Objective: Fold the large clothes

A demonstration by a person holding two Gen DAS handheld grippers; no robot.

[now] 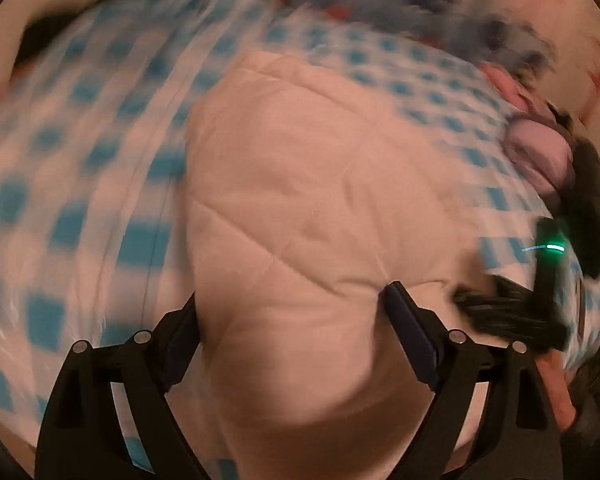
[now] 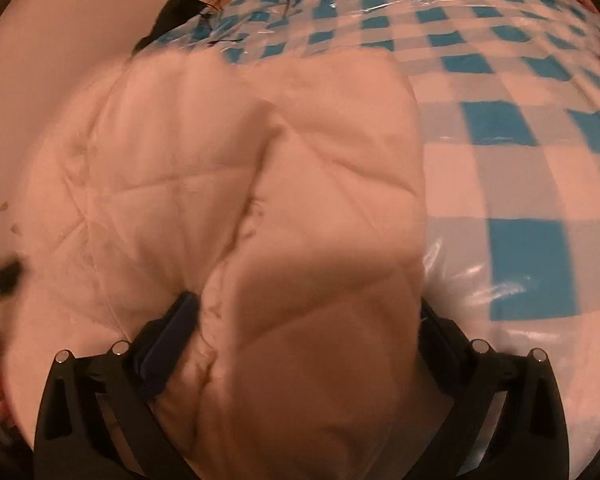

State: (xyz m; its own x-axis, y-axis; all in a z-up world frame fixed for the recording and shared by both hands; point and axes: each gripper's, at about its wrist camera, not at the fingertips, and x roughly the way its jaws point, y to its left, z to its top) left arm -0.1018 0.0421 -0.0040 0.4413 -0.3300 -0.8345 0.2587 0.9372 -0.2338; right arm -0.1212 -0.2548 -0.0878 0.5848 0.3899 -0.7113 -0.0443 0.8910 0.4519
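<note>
On checked cloth (image 2: 520, 128) | both grippers, left (image 1: 290, 312) and right (image 2: 306, 320), clenched on quilted garment (image 1: 300, 160) | black wires (image 2: 220, 0) right view only

Both wrist cameras look steeply down, close over the same quilted garment (image 1: 300, 184) (image 2: 228, 184) (left view blurred).

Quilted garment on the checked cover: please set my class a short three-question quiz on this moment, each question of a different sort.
1. True or false: the pale quilted garment lies on a blue-and-white checked cover.
2. Multiple choice: in the right wrist view, what fills the space between the right gripper fingers? A) bare cover B) a bunched fold of the garment C) a cable
3. Fill in: in the left wrist view, the left gripper has the ____ between its fingers.

Key: 1 true; 2 B; 3 garment
</note>
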